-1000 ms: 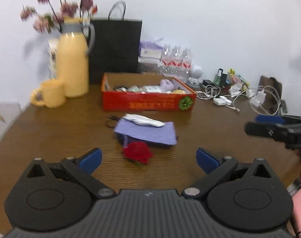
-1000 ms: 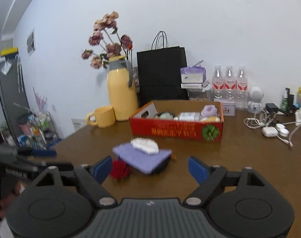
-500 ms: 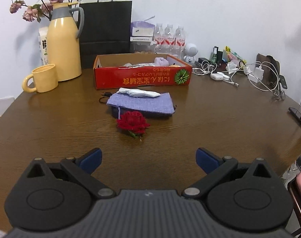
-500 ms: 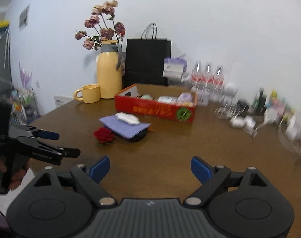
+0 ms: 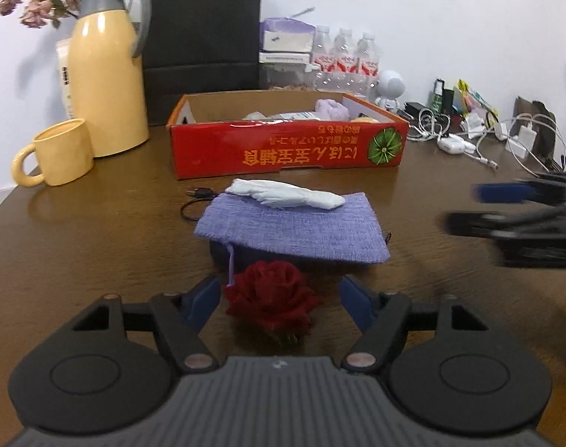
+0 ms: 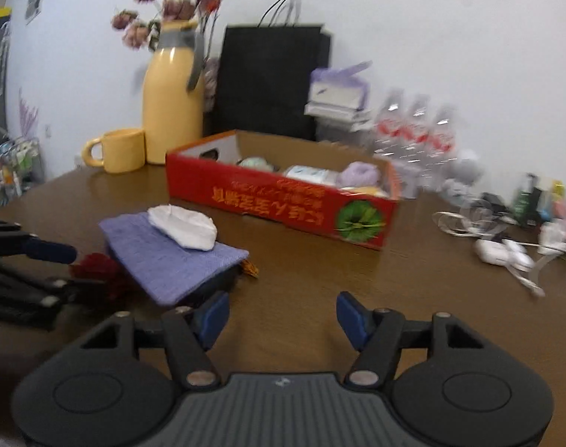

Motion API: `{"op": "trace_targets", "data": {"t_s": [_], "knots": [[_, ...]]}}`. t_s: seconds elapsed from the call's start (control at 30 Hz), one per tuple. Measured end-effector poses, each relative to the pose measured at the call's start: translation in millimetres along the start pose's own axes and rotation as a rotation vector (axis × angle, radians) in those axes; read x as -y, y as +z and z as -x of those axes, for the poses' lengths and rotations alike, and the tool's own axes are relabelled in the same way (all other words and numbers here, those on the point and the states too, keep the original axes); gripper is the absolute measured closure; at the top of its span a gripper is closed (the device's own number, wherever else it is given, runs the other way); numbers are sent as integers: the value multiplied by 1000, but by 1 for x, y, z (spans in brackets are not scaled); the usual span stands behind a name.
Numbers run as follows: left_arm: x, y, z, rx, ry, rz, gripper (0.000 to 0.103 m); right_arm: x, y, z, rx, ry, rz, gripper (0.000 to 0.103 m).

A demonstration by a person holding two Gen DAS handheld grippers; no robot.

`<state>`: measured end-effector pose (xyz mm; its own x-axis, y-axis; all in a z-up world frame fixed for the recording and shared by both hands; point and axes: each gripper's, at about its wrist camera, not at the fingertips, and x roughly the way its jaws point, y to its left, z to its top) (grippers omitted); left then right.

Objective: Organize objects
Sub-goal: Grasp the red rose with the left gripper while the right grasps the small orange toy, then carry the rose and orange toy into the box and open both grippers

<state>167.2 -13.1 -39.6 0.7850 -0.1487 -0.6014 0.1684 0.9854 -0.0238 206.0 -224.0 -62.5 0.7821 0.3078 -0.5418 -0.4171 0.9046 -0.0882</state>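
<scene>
Left gripper (image 5: 279, 298) was closing around the red fabric rose (image 5: 271, 298), pads not yet touching; judged light, soft, crushable: grip bloom's sides; right gripper (image 6: 283, 314) closing on nothing.

Red rose (image 5: 271, 298) on table, touching purple pouch (image 5: 294, 227) w/ white wad.

My right gripper (image 5: 480, 208) smears into blur at the left view's edge. The dark case (image 5: 223, 251) hides under the pouch (image 5: 290, 227). Right view, the bottles (image 6: 413, 130) and cables (image 6: 506, 249) blur.
</scene>
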Motion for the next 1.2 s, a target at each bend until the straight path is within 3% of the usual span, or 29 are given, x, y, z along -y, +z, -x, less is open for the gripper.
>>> {"op": "trace_targets", "data": {"t_s": [0.03,0.07,0.13,0.27,0.4,0.5,0.57,0.63,0.8,1.03,1.2], "knots": [[-1,0,-4,-8,-7,-4,34,-1,1,-14,-1,19,12,42],[-2,0,-8,-21,-6,-4,46,-1,4,-30,-15,23,26,43],[-5,-1,-12,-46,-6,-5,55,0,9,-52,-29,14,64,46],[-12,-3,-8,-44,-39,-30,63,5,16,-80,-52,86,98,49],[-21,0,2,-45,-73,9,66,5,21,-99,-74,147,93,53],[-22,4,15,-30,-139,20,66,6,22,-104,-68,217,64,67],[-19,6,23,-17,-155,29,66,1,23,-100,-80,226,69,88],[-15,8,32,0,-173,33,66,-7,20,-94,-76,179,95,92],[-1,4,53,11,-275,39,66,-3,2,-53,-51,35,-4,92],[15,-12,81,4,-241,29,66,-11,-41,58,31,36,-217,92],[26,-14,115,67,-244,11,66,-28,-53,133,107,31,-176,92]]}}
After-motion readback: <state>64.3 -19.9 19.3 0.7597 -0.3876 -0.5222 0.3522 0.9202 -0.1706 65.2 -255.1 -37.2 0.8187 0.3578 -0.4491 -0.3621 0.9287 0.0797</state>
